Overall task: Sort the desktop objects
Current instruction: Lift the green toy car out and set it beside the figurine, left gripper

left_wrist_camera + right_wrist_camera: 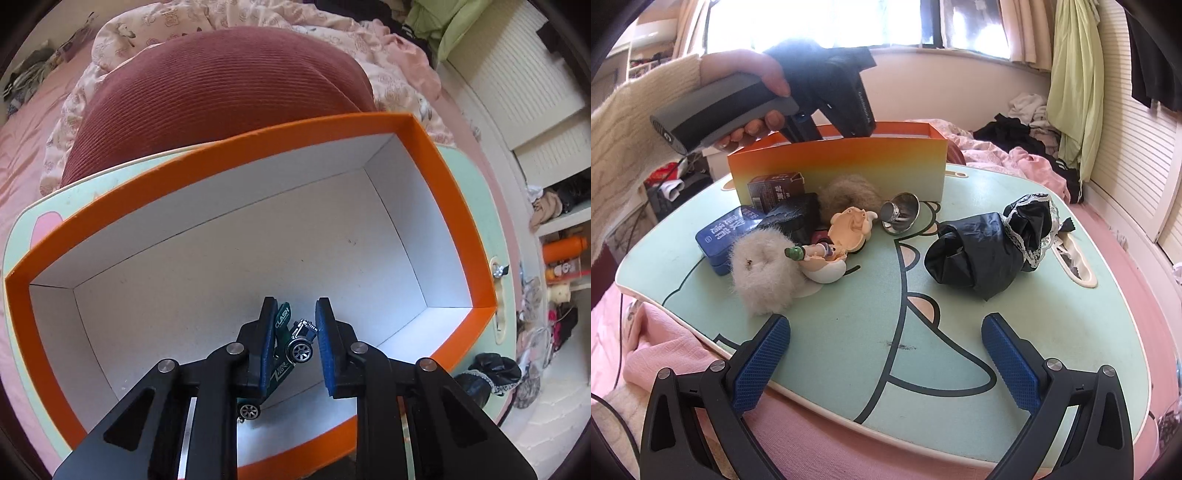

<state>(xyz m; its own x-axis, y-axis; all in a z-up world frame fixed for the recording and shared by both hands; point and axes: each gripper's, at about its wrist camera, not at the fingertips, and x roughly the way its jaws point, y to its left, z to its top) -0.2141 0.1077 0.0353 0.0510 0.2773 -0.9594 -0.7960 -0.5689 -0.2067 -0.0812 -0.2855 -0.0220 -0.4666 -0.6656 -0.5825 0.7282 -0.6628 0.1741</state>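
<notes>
My left gripper (pixel 295 314) reaches down into the orange box (pixel 428 147) with white inner walls. Between its blue pads lies a small green toy car (pixel 291 343), tilted on its side against the left pad; the right pad stands clear of it, so the jaws are open. In the right wrist view the same box (pixel 849 166) stands at the far side of the mint lap table (pixel 849 325), with the left gripper's body (pixel 834 92) dipping into it. My right gripper (pixel 886 325) is open and empty above the table's near edge.
On the table lie a white fluffy scrunchie (pixel 764 273), a beige figure toy (pixel 846 229), a blue tin (pixel 727 232), a dark box (pixel 775 190), a brown fur ball (pixel 849 192), a metal cup (pixel 899 214) and a black lace-trimmed cloth bundle (pixel 993 243). Pink bedding surrounds the table.
</notes>
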